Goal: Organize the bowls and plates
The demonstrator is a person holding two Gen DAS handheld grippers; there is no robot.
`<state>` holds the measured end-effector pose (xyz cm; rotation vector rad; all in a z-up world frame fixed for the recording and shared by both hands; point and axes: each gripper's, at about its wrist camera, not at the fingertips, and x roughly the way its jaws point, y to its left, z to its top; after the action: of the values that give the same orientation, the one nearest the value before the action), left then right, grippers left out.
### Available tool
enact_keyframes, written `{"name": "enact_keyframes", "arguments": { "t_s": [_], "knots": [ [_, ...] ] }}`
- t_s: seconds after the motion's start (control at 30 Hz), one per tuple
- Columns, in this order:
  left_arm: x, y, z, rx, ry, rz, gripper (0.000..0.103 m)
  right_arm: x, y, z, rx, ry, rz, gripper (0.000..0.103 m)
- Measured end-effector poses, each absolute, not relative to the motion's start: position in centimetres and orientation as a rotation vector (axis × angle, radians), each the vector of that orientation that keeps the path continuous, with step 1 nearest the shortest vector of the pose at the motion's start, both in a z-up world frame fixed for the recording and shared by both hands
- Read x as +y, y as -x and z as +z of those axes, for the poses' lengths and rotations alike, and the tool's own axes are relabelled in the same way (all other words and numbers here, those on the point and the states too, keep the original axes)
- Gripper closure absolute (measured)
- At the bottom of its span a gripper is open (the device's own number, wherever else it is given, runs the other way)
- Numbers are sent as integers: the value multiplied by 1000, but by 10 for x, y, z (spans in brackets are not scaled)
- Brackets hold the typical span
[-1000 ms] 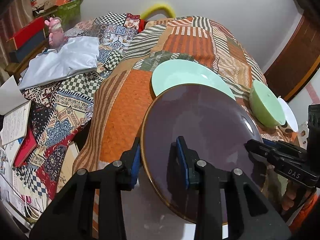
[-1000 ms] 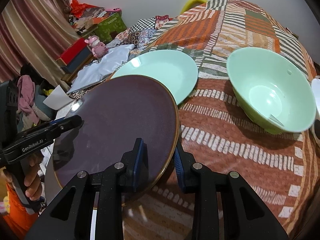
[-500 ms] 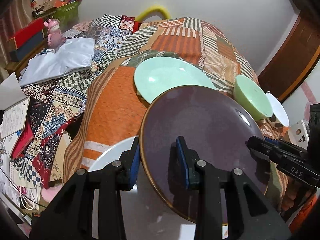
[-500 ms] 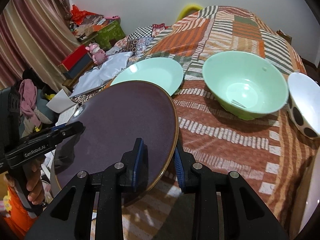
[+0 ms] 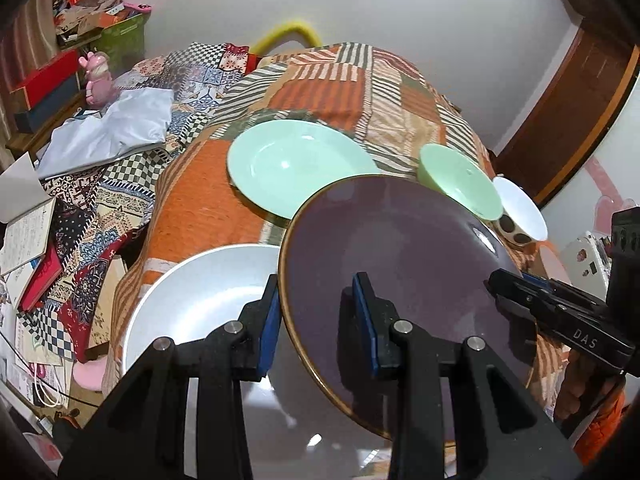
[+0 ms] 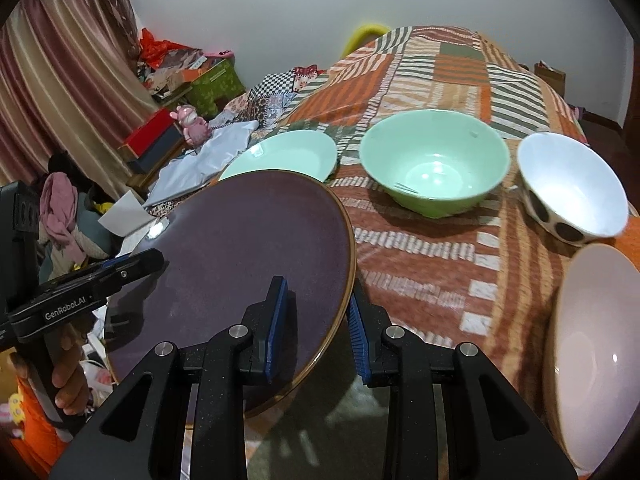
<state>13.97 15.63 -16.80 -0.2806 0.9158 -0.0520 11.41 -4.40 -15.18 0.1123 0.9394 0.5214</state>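
A dark purple plate (image 5: 400, 272) with a gold rim hangs tilted above the bed, held from both sides. My left gripper (image 5: 316, 300) is shut on its left rim, and my right gripper (image 6: 316, 304) is shut on its right rim (image 6: 344, 280). Each gripper shows in the other's view, at the plate's opposite edge. Below the purple plate lies a white plate (image 5: 200, 292). Farther off on the bedspread sit a mint plate (image 5: 296, 168), a mint bowl (image 6: 436, 164) and a white bowl with dark spots (image 6: 572, 188).
A pale dish (image 6: 592, 344) lies at the near right. The striped orange bedspread (image 6: 420, 240) covers the bed. Left of the bed are a grey cloth (image 5: 108, 132), a pink toy (image 5: 98, 84), books and boxes. A wooden door (image 5: 568, 108) stands at the right.
Both grippers have drawn back and up with the purple plate between them. The white plate has come into view beneath it, and the spotted bowl and pale dish have entered the right wrist view.
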Motion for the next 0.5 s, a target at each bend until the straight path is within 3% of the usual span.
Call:
{"name": "enact_keyframes", "arguments": {
  "t_s": [0.5],
  "knots": [
    [108, -120, -159, 919, 254, -93, 69, -87, -92, -150, 921, -146, 482, 76]
  ]
}}
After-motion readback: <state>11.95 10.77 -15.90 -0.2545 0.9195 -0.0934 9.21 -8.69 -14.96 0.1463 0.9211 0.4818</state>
